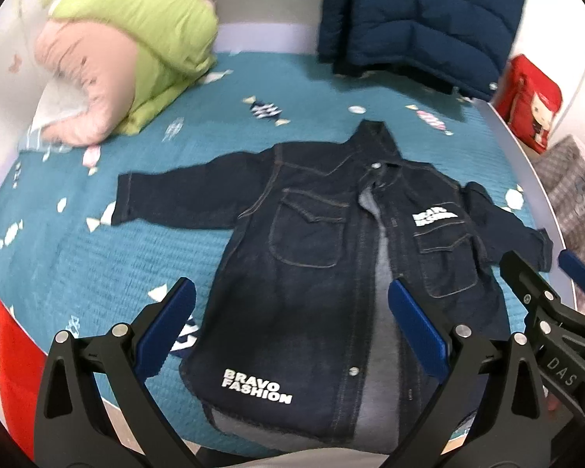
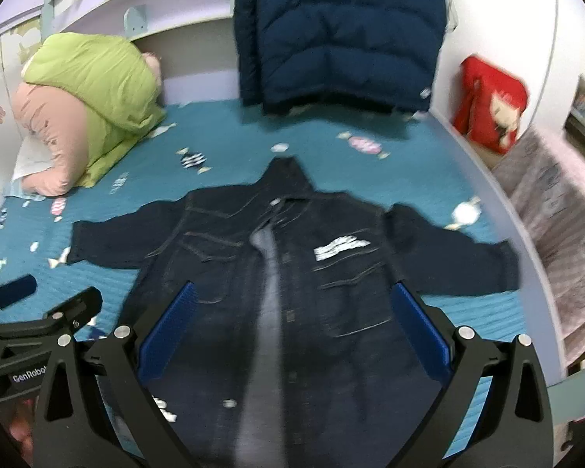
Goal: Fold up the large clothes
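Note:
A dark denim jacket (image 1: pixel 316 257) lies spread face up on the teal bedspread (image 1: pixel 97 257), front slightly open, both sleeves out to the sides, white "BRAVO FASHION" print at its hem. It also shows in the right wrist view (image 2: pixel 292 273). My left gripper (image 1: pixel 292 323) is open and empty, above the jacket's lower left part. My right gripper (image 2: pixel 292 319) is open and empty, above the jacket's lower middle. The right gripper shows at the right edge of the left wrist view (image 1: pixel 542 273); the left gripper shows at the left of the right wrist view (image 2: pixel 50 296).
A navy puffer jacket (image 1: pixel 417 15) hangs at the head of the bed. A green and pink folded quilt (image 1: pixel 128 58) lies at the far left. A red bag (image 1: pixel 534 97) and a patterned cloth (image 2: pixel 557 241) are beside the bed's right edge.

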A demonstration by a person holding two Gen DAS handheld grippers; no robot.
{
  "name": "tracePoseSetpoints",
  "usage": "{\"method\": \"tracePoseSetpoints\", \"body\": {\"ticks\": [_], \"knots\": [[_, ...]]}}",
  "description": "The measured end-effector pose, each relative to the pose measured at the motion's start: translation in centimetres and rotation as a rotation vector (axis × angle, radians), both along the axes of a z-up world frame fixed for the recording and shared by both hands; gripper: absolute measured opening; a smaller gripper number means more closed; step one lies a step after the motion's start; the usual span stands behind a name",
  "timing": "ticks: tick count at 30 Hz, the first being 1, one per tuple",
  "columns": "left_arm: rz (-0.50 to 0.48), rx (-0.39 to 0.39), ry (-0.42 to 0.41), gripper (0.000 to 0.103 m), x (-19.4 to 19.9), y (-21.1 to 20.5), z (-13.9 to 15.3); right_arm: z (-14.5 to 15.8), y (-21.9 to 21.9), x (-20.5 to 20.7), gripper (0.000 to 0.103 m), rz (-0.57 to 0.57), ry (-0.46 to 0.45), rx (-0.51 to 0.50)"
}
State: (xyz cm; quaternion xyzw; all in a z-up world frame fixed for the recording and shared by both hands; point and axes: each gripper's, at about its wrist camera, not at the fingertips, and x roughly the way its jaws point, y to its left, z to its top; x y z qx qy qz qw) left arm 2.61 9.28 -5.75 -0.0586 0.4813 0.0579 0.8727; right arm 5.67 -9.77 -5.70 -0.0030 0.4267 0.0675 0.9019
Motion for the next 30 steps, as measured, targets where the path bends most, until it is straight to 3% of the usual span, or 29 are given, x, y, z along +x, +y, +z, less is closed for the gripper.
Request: {"method": "tracePoseSetpoints", "body": {"ticks": [3, 8, 11, 14, 18, 22, 25, 27, 30], "knots": [[0.055, -0.001, 0.041, 0.098, 0.6, 2.4, -1.3, -0.9, 2.3, 1.2, 0.096, 0.033, 0.027, 0.018], [0.173, -0.024, 0.061, 0.098, 1.3, 7.7, -3.8, -2.2, 6.7, 3.0, 0.096, 0.096, -0.002, -0.032], [0.247, -0.010, 0.051, 0.098, 2.0, 11.0, -5.2, -3.5, 9.8, 4.4, 0.096, 0.176, -0.020, -0.045], [0.260, -0.025, 0.050, 0.098, 3.6, 14.7, -7.3, -5.2, 12.9, 5.5, 0.096, 0.314, 0.001, -0.060], [0.311, 0.046, 0.108, 0.098, 5.9, 19.2, -10.2, -7.1, 16.8, 7.2, 0.096, 0.402, -0.031, -0.110], [0.335, -0.021, 0.098, 0.098, 7.4, 22.9, -11.7, -8.3, 18.5, 10.0, 0.096, 0.408, 0.010, -0.084], [0.363, -0.103, 0.066, 0.098, 8.0, 25.6, -12.1, -9.4, 19.6, 13.0, 0.095, 0.356, 0.063, -0.093], [0.382, -0.158, 0.057, 0.098, 8.6, 27.2, -12.5, -10.3, 20.0, 15.4, 0.094, 0.330, 0.105, -0.047], [0.447, -0.202, 0.056, 0.098, 9.3, 29.6, -13.0, -11.9, 20.7, 18.4, 0.073, 0.327, 0.187, -0.013]]}}
